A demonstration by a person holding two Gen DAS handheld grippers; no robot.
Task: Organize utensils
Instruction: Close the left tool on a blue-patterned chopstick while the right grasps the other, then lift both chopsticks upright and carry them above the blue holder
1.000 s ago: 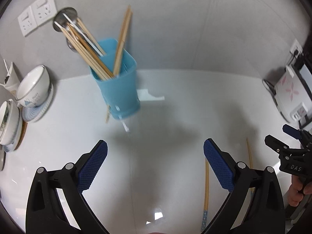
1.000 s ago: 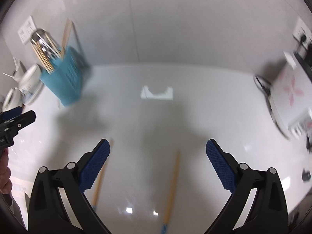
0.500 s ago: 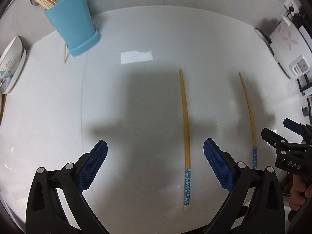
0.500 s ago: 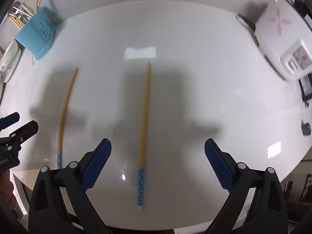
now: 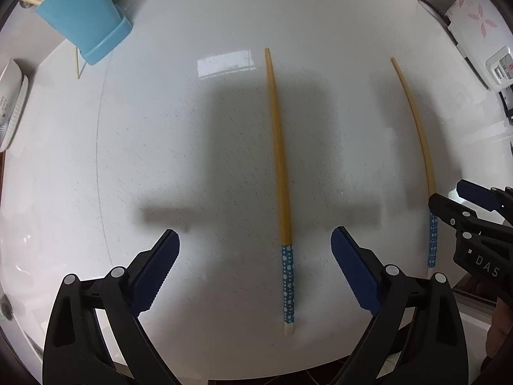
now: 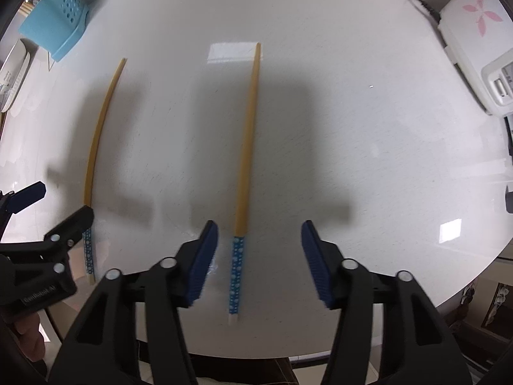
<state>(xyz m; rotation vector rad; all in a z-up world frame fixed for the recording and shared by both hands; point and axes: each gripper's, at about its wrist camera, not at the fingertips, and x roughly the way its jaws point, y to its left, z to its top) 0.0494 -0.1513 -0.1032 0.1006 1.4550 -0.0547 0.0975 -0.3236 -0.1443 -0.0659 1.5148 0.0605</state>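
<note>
Both grippers straddle chopsticks – right gripper [image 6: 259, 235] jaws closing, left gripper [image 5: 255, 245] jaws closing, still wide – either slim chopstick [image 6: 245, 147] may roll free.

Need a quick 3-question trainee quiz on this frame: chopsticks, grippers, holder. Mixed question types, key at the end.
1. True or false: the right gripper is already clamped on a chopstick.
2. How many chopsticks lie loose on the white table? A) one B) two C) four
3. Fill in: the blue utensil holder stands at the table's far ____ corner in both views.

Key:
1. False. Its jaws are closing around the right chopstick, but the pads do not touch it yet.
2. B: the left chopstick, between the open jaws of the left gripper, and the right chopstick.
3. left
</note>
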